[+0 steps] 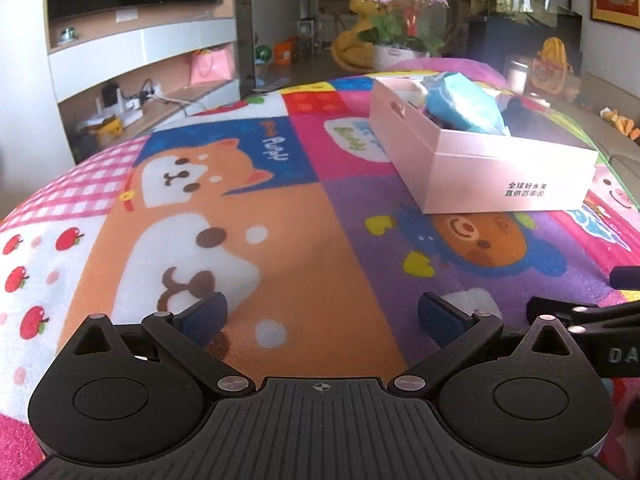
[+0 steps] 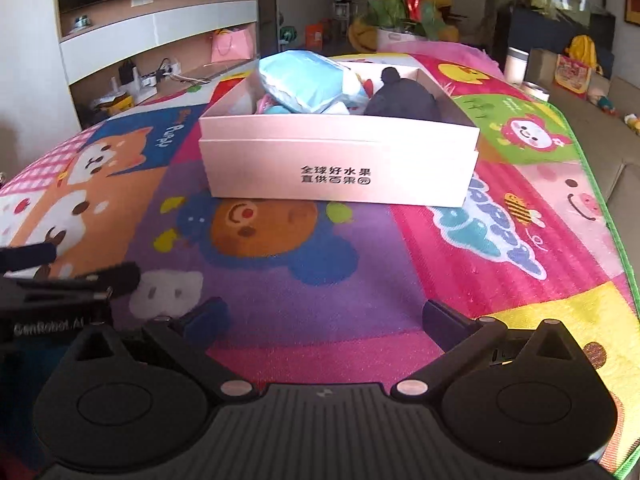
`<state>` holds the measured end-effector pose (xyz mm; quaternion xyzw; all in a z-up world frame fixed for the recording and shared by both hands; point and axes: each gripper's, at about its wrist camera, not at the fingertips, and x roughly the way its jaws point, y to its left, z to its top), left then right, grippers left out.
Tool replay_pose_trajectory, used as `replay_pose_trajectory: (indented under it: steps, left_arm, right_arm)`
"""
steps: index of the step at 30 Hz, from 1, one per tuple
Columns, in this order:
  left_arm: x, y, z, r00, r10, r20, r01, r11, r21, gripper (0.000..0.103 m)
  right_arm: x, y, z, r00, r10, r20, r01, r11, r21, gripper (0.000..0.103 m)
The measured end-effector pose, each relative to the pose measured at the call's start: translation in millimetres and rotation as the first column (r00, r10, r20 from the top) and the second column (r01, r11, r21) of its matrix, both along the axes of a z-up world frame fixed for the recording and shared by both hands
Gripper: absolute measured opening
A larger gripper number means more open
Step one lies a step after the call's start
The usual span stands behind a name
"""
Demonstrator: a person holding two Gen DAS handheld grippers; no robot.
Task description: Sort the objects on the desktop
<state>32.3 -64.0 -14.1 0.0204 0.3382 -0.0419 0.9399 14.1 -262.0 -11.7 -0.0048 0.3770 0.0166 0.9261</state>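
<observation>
- The left gripper (image 1: 322, 316) and the right gripper (image 2: 326, 318) both have their blue-padded fingers (image 1: 206, 312) spread wide, holding nothing.
- The pale pink cardboard box (image 2: 340, 168) sits ahead on the colourful cartoon play mat (image 2: 320, 280), already holding a light blue plastic packet (image 2: 304, 84) and a black soft item (image 2: 400, 100).
- No loose objects show on the mat, so sorting looks nearly finished; scan the edges before closing in on anything.
</observation>
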Motion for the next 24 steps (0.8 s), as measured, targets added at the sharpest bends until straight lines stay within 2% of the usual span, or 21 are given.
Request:
replay_pose_trajectory:
  steps: [7,24]
  left_arm:
    - [0.7,1.0,-0.7,1.000,0.008,-0.003,-0.008,1.000,0.000,0.103]
    - [0.7,1.0,-0.7,1.000,0.008,-0.003,-0.008,1.000,0.001,0.103]
  right_arm:
    - [-3.3,1.9,-6.8,0.995,-0.046,0.084,0.044,0.999,0.021,0.103]
    - [-3.1,2.9,-6.8,0.995,-0.051,0.086,0.050,0.999,0.009,0.103]
